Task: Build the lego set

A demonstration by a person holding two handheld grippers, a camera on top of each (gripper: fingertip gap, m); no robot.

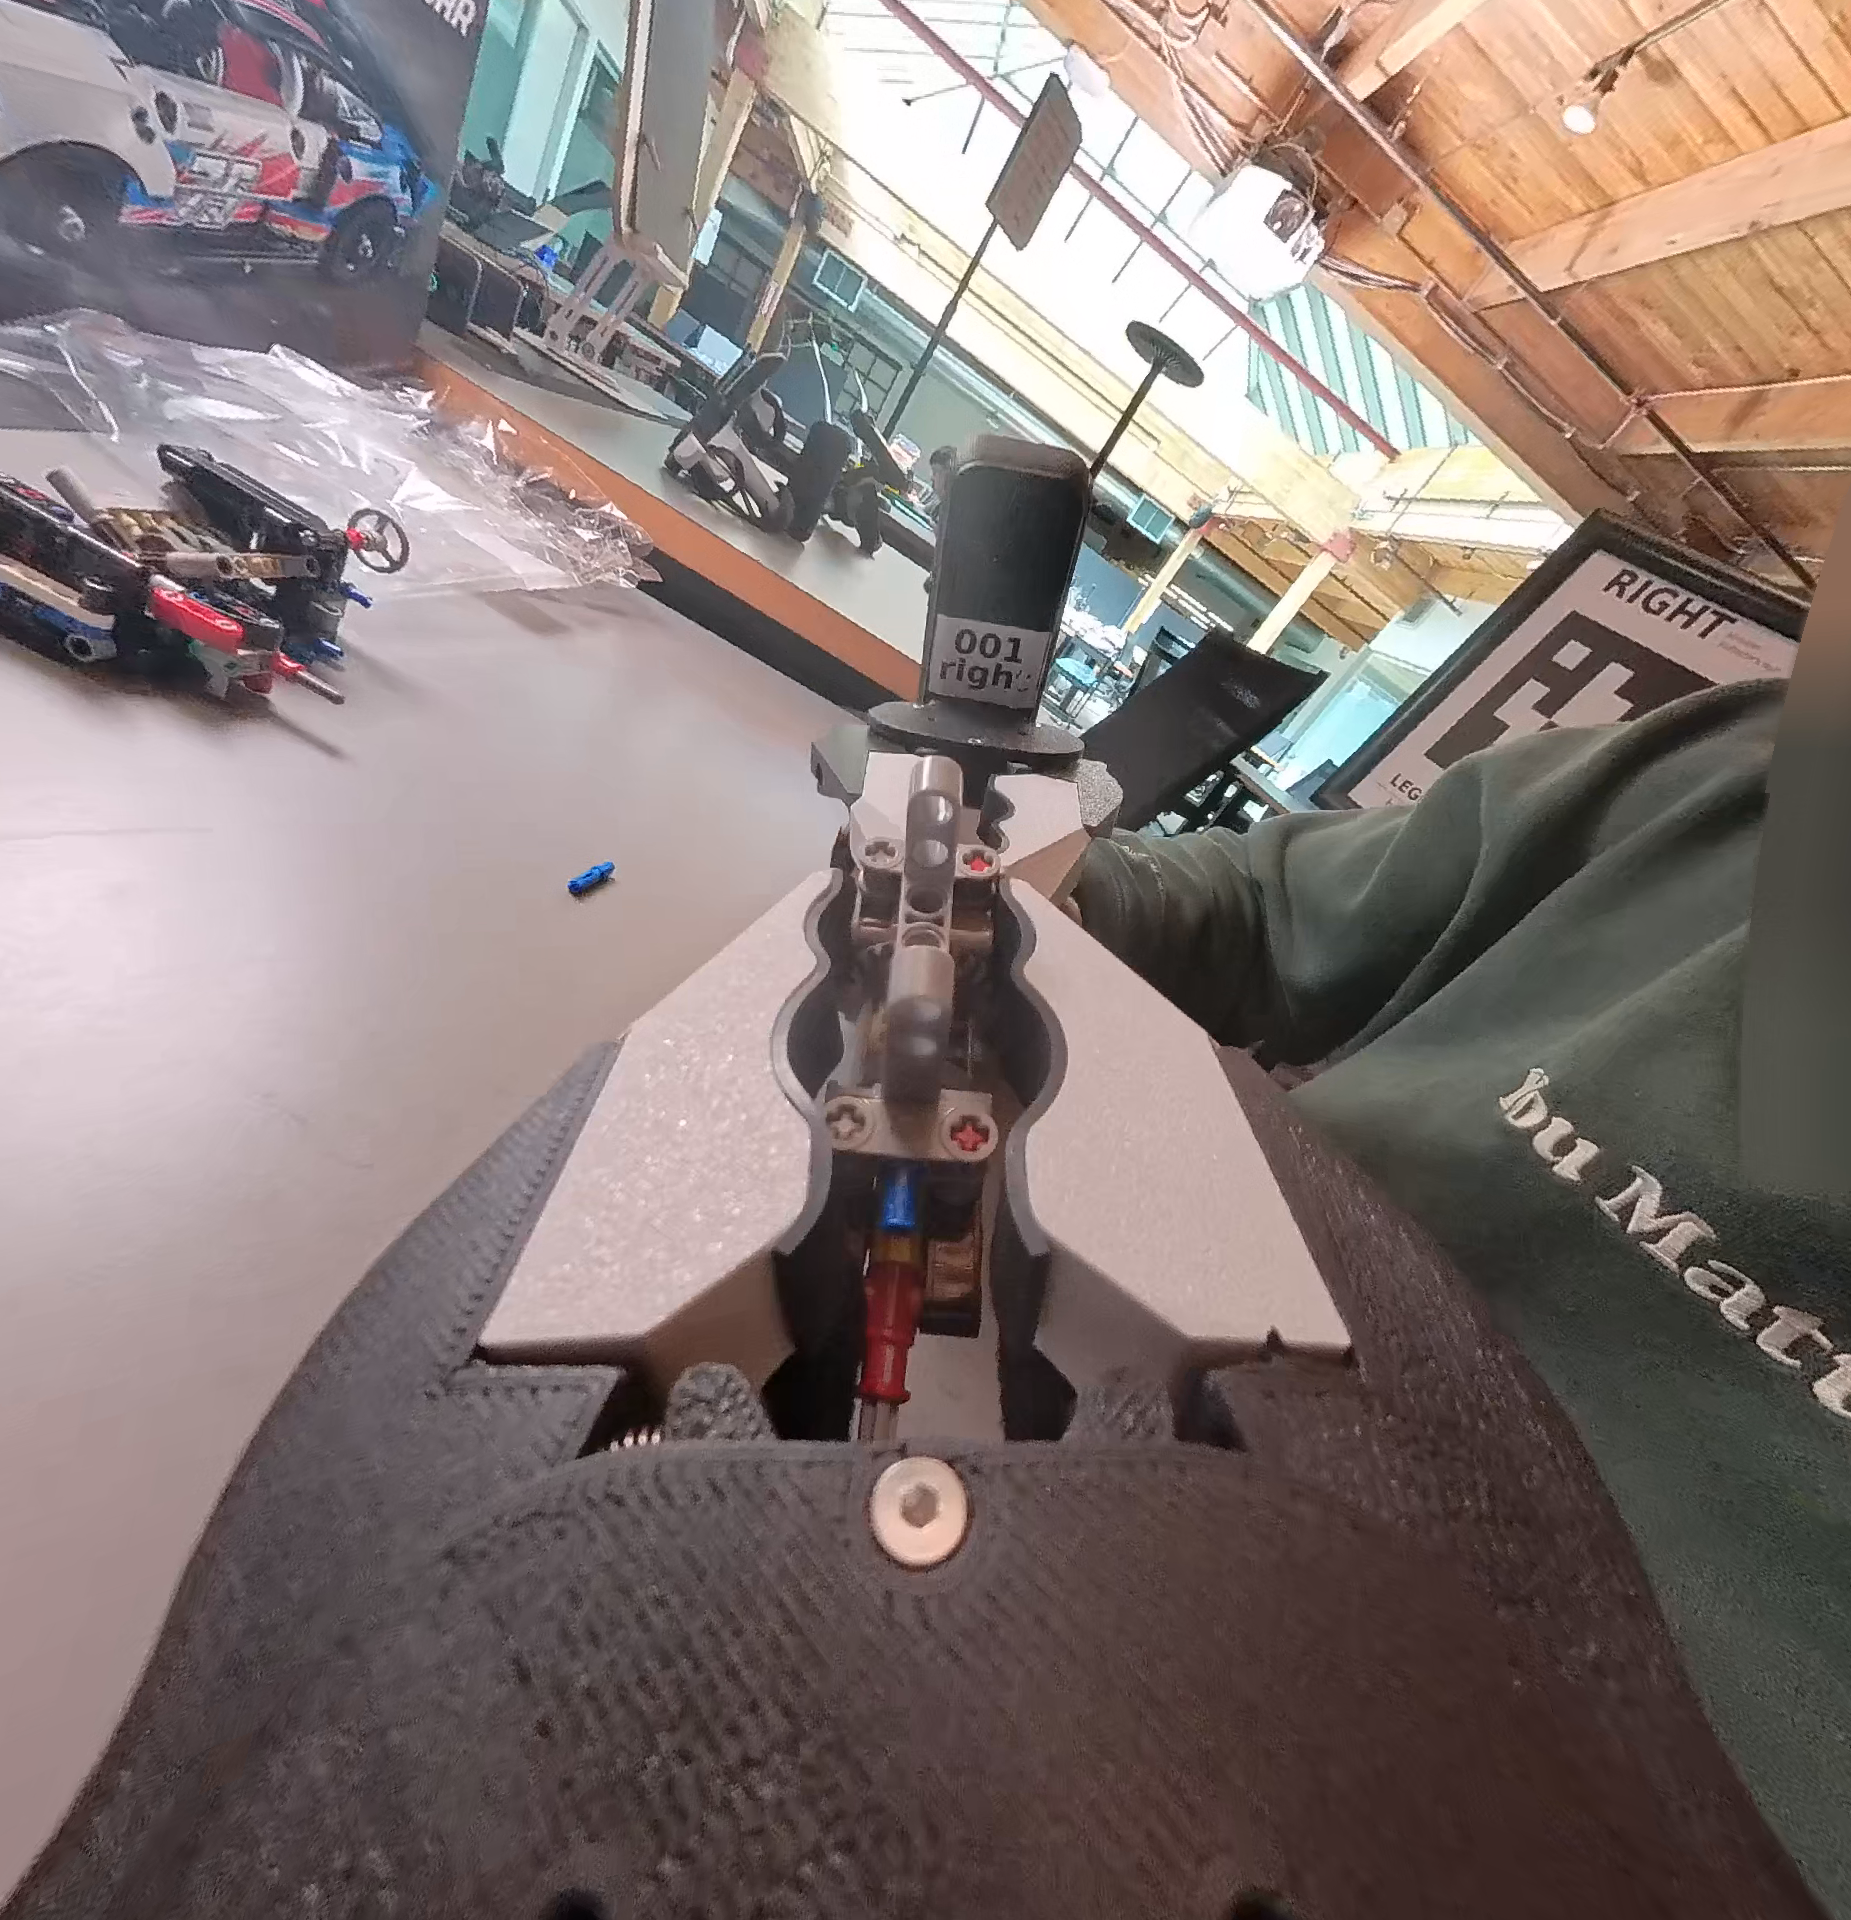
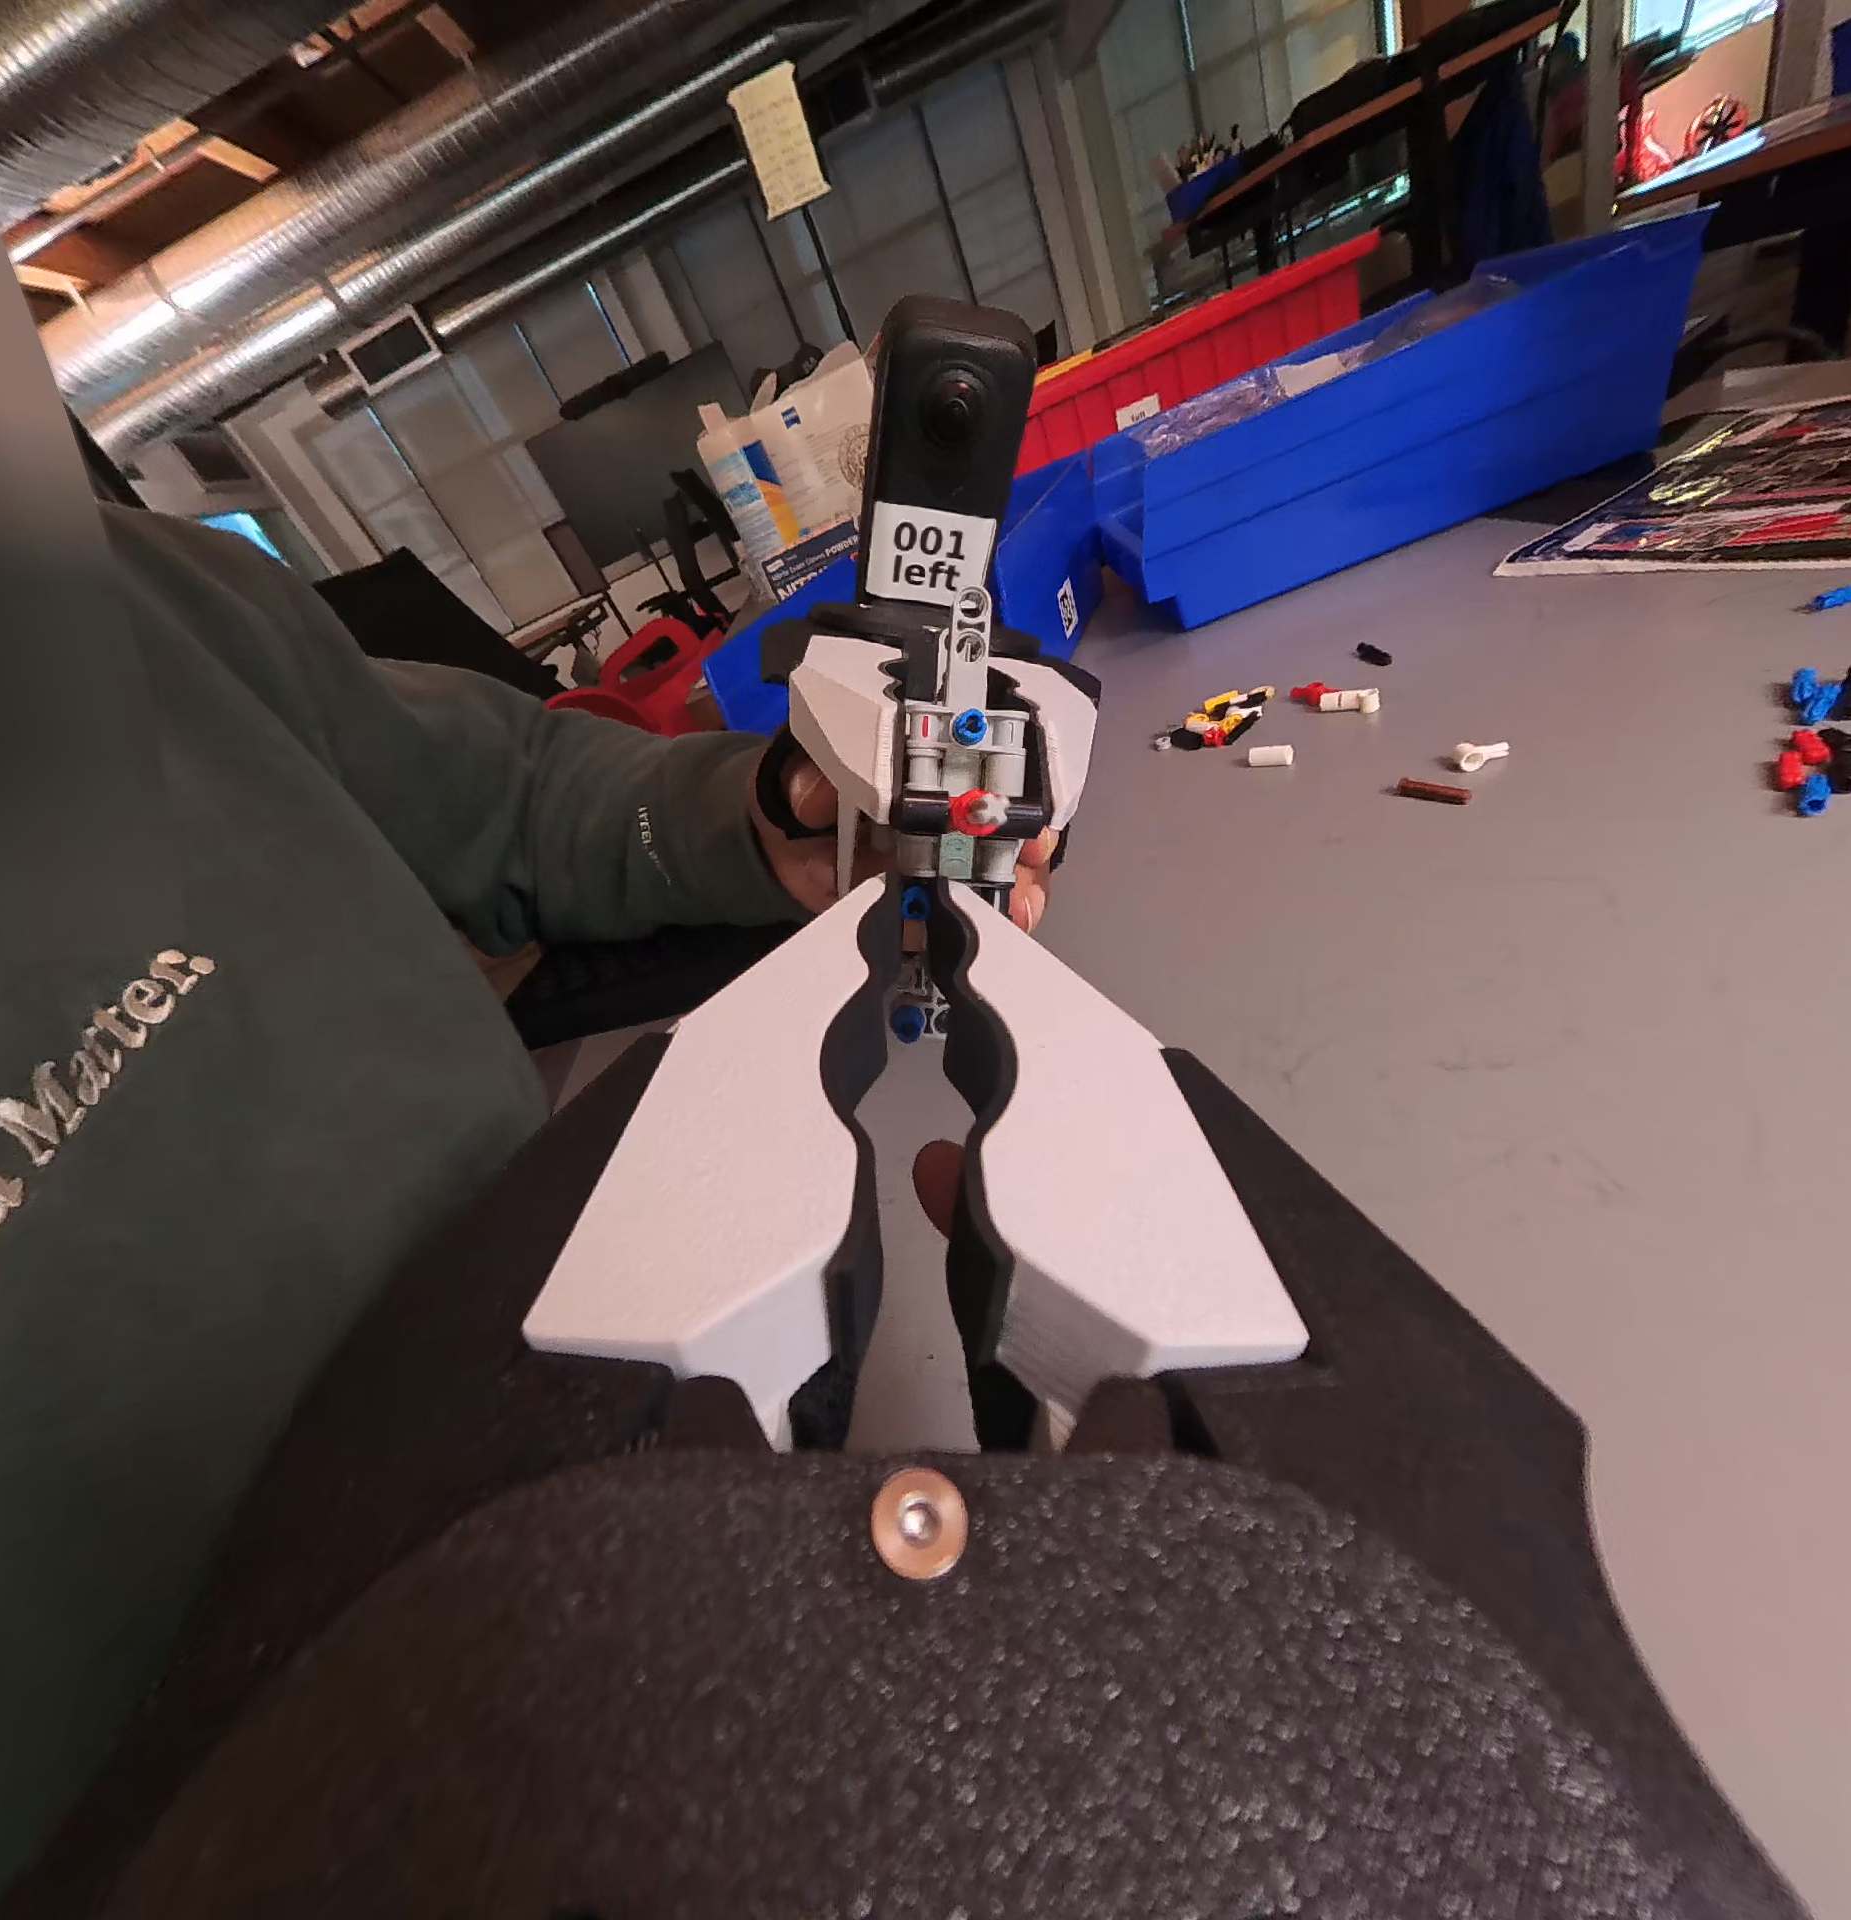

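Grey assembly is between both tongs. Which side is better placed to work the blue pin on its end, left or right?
Right, probably. The right tongs have their tips closed on the blue pin, while the left tongs are occupied clamping the grey assembly.

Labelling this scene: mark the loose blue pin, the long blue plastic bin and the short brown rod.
Loose blue pin (image 1: 590, 878), left wrist view, its middle.
Long blue plastic bin (image 2: 1420, 457), right wrist view, side wall.
Short brown rod (image 2: 1433, 792), right wrist view, mid-length.
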